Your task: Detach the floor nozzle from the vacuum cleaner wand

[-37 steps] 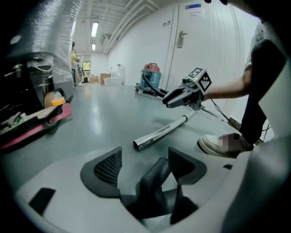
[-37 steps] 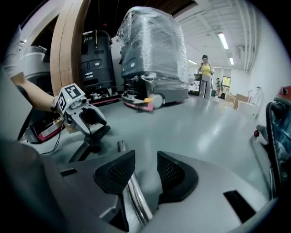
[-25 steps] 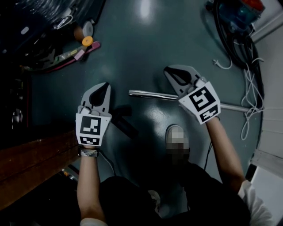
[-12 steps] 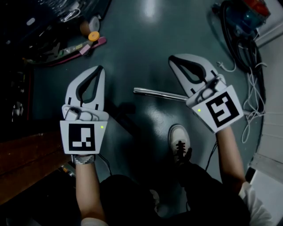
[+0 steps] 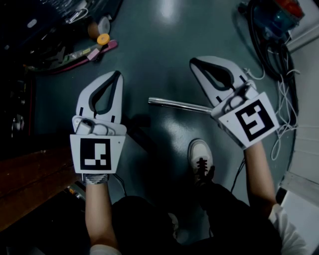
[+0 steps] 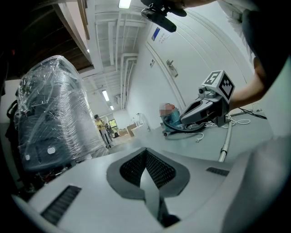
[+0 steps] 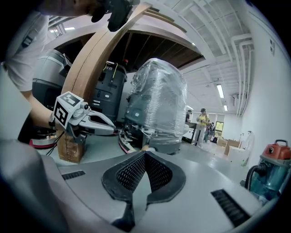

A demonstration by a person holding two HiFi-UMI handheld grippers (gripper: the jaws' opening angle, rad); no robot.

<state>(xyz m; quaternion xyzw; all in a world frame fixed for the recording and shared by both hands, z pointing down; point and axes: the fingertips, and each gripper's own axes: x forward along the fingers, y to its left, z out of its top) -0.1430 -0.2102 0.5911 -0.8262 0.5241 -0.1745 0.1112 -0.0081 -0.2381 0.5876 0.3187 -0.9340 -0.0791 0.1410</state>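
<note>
Both tongs hang above the dark teal floor, tips pointing away from the person.

Left tongs: white shell with black mesh pads. The jaws are pressed together with nothing between them.

Right tongs: same build. They are also pressed together and empty.

Thin shiny metal vacuum wand: lies flat on the floor below and between the two tongs. One end points toward the left tongs. The other end runs under the right tongs and is hidden there. In the left gripper view the same wand shows just below the right tongs.

Dark elongated shape: lies on the floor just right of and behind the left tongs, apart from the wand's near end. It is too dark to tell whether this is the floor nozzle or a shadow.

Teal canister vacuum cleaner with red top: stands beyond and to the right of the right tongs, with a black hose coiled beside it.

Loose white cables: lie on the floor right of the right tongs.

White lace-up shoe: stands behind the wand, nearer the right tongs.

Brown wooden board: sits left of and behind the left tongs.

Rolls of tape: lie ahead and to the left of the left tongs.

Large machine wrapped in clear plastic film: stands ahead of the right tongs in the right gripper view.
</note>
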